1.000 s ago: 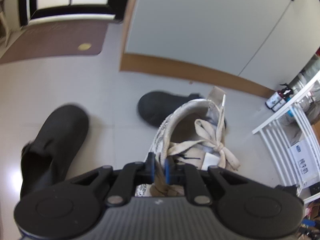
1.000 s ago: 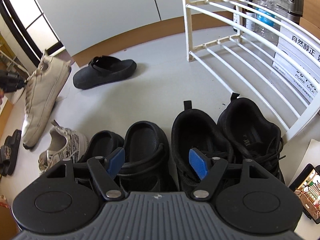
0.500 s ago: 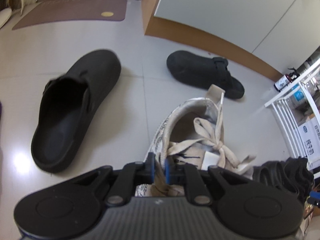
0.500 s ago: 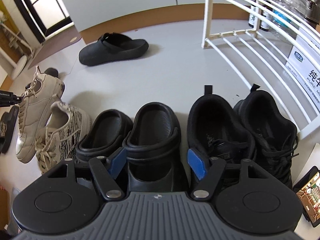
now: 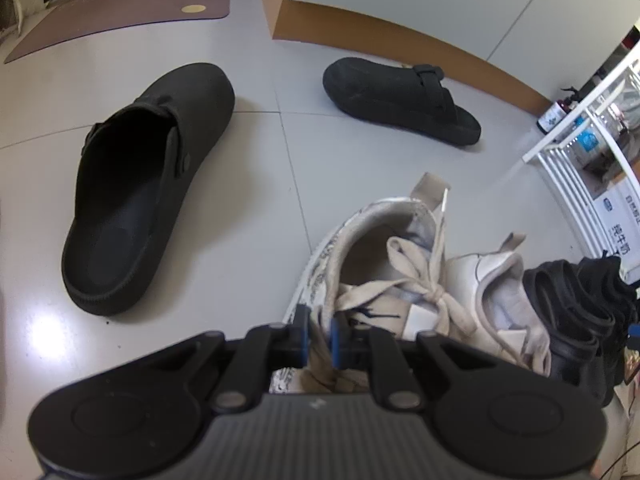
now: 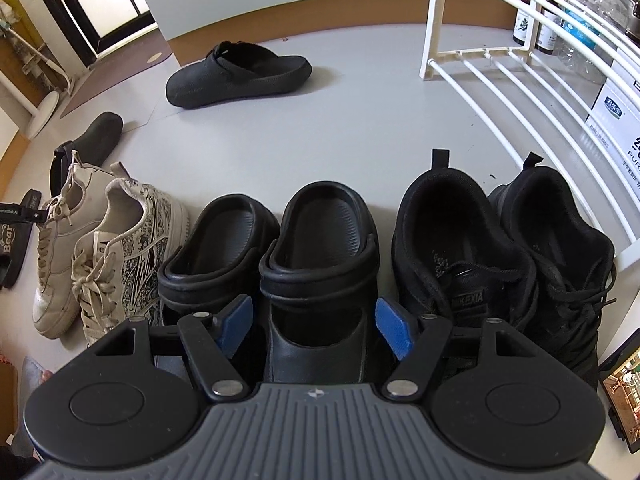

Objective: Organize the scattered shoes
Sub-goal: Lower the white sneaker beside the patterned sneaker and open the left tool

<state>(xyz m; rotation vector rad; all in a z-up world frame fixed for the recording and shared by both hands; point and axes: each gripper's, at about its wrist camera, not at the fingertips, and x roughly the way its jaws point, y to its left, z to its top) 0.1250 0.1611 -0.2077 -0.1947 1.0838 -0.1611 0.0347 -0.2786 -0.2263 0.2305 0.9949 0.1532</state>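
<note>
Left gripper: we see our left gripper (image 5: 319,334) pinched tight on the tongue and lace end of the cream sneaker (image 5: 372,264), its blue pads pressed on the fabric.
Right gripper: our right gripper (image 6: 316,320) stands with its jaws apart above the black clog pair (image 6: 316,248); we see nothing pressed between the pads.
Cream sneaker, place: in the right wrist view we find it at the left end of the shoe row, just beside the patterned sneaker (image 6: 132,240), with the clog pair further right.
Cream sneaker, axis: its long axis runs parallel to the patterned sneaker; in the right wrist view the toe points toward us and the heel away.
Only the left view shows: an open-back black slipper (image 5: 140,184) well left of the cream sneaker, heel toward us, and a brown doormat (image 5: 116,12) far beyond it.
Only the right view shows: the black lace-up pair (image 6: 508,256) at the right end of the row, and a phone screen (image 6: 622,384) at the frame's right edge.
Both views show: a strapped black slipper (image 6: 236,76) lying alone on the grey floor (image 6: 320,132), well beyond the row, and the white rack (image 6: 520,60) to the row's right.
Cannot tell: whether the cream sneaker's sole rests fully on the floor.
</note>
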